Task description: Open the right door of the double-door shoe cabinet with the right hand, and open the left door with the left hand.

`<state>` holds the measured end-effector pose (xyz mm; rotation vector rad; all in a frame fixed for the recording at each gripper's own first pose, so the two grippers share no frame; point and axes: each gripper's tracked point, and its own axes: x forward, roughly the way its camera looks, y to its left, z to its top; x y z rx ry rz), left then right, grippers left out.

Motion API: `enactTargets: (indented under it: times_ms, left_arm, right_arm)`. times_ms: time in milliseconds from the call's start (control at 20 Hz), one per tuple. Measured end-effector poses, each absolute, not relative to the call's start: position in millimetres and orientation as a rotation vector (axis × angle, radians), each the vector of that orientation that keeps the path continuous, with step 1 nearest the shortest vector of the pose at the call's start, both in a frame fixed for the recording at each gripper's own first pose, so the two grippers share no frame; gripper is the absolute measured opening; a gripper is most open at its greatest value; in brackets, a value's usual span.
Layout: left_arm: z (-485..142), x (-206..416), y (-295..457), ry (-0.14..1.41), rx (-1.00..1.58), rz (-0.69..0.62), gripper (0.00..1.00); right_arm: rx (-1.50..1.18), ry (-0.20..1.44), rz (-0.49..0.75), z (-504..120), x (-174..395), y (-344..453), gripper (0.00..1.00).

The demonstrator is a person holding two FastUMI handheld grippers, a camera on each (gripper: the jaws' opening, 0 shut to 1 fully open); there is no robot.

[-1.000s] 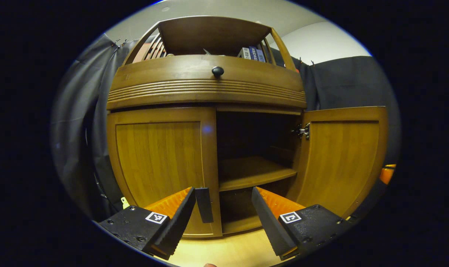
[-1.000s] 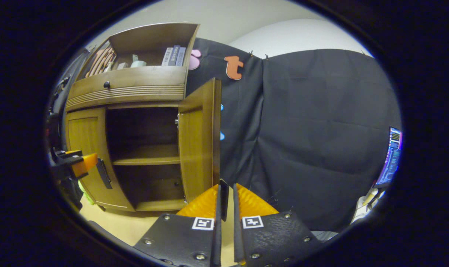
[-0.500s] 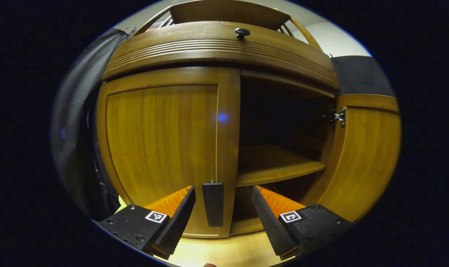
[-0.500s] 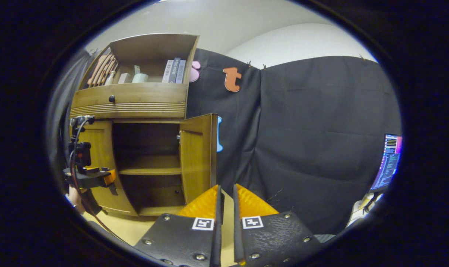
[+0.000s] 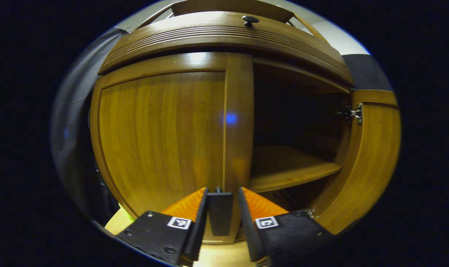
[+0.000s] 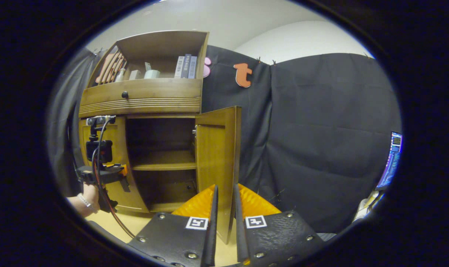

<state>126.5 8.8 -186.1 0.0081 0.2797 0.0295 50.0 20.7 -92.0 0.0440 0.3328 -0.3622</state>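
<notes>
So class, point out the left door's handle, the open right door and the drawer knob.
left door's handle (image 5: 220, 213), left gripper view: its flat front.
right door (image 6: 214, 155), right gripper view: inner panel.
drawer knob (image 5: 250, 19), left gripper view: its head.

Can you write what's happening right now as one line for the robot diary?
right door: open | left door: closed | left hand-held gripper: closed on left door handle | right hand-held gripper: shut, empty

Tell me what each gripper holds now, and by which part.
The left gripper encloses the dark flat handle of the closed brown wooden left door; whether both fingers press cannot be told. The right gripper, shut, holds nothing.
</notes>
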Motion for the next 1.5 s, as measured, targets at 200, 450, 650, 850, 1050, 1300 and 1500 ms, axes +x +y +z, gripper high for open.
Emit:
enactTargets:
  times_ms: [200, 450, 650, 850, 1050, 1300, 1500]
  left_arm:
    - [-188, 130, 8, 0.283, 0.021, 0.021, 0.35]
    - [-184, 113, 8, 0.271, 0.018, -0.003, 0.32]
    - [-180, 89, 12, 0.262, 0.010, -0.015, 0.34]
    - [-175, 62, 18, 0.255, 0.006, -0.010, 0.29]
    - [-171, 38, 27, 0.258, -0.005, 0.003, 0.29]
    - [-167, 12, 39, 0.262, 0.005, 0.026, 0.29]
    - [-163, -7, 50, 0.265, -0.005, 0.051, 0.30]
  right_arm:
    - [0.049, 0.334, -0.318, -92, 53, 29, 0.24]
    - [0.052, 0.343, -0.261, -94, 56, 36, 0.24]
    - [0.055, 0.360, -0.193, -97, 59, 47, 0.24]
    - [0.050, 0.370, -0.109, -99, 62, 58, 0.25]
    - [0.047, 0.381, -0.028, -101, 63, 69, 0.25]
    - [0.048, 0.387, 0.055, -102, 63, 82, 0.25]
    - [0.057, 0.389, 0.117, -104, 66, 94, 0.25]
